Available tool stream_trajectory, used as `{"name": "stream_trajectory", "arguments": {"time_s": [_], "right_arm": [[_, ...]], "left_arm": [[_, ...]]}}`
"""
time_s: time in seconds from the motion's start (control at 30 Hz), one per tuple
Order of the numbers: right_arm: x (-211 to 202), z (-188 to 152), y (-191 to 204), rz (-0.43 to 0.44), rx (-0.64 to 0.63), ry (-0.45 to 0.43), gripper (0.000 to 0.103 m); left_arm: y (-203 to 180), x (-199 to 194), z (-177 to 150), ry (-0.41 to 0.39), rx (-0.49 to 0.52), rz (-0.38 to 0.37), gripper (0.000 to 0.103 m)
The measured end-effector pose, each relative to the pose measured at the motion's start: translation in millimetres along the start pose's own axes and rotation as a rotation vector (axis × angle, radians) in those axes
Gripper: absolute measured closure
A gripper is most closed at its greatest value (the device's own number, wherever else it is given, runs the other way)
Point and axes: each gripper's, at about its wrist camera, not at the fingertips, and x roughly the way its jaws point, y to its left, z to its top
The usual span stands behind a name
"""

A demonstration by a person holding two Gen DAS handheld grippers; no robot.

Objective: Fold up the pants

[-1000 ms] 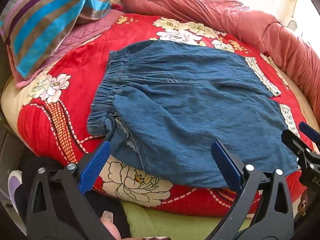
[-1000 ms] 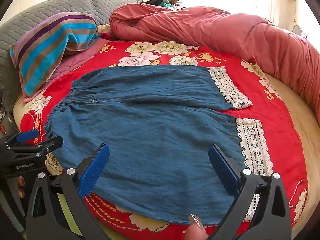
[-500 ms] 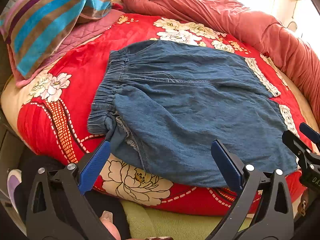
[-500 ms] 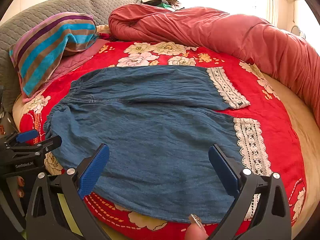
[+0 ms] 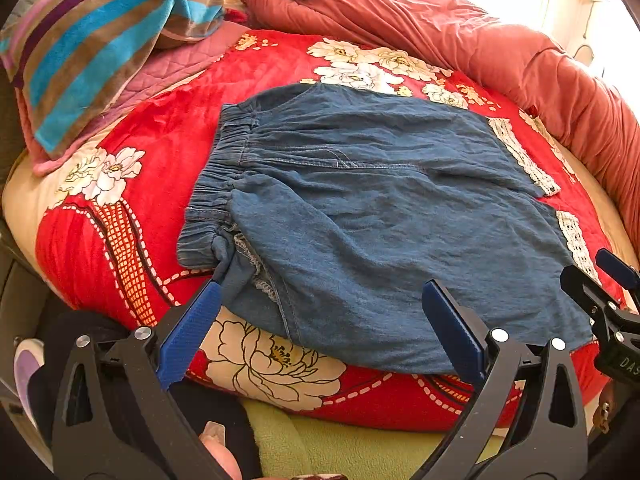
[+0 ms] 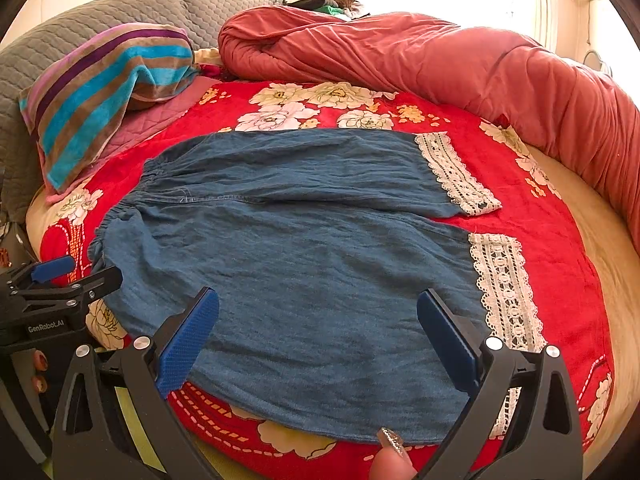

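Note:
Blue denim pants (image 5: 360, 208) with white lace cuffs (image 6: 504, 292) lie spread flat on a red floral bedspread (image 5: 168, 148), waistband to the left, legs to the right. They also show in the right wrist view (image 6: 312, 248). My left gripper (image 5: 320, 320) is open and empty, just in front of the pants' near edge by the waistband corner. My right gripper (image 6: 316, 328) is open and empty, in front of the near leg's lower edge. Each gripper shows in the other's view, the right one (image 5: 608, 296) and the left one (image 6: 56, 284).
A striped towel (image 6: 108, 88) lies on a pink quilted pillow at the back left. A rolled reddish duvet (image 6: 440, 64) runs along the back and right. A grey headboard (image 6: 100, 20) stands behind. The bed's near edge drops off below the grippers.
Nothing has visibly changed beyond a slight camera drift; both grippers stay open near the pants' front edge.

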Motion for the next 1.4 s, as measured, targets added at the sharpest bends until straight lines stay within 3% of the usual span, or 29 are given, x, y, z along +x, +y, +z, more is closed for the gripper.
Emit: {"name": "stream_trajectory", "arguments": {"time_s": [0.9, 1.4], "right_arm": [[5, 3, 4, 0.001, -0.016, 0.005, 0.004], [52, 55, 21, 0.062, -0.141, 0.049, 0.004]], "left_arm": [[8, 3, 9, -0.001, -0.022, 0.003, 0.008], [40, 32, 48, 0.018, -0.069, 0.037, 0.008]]}}
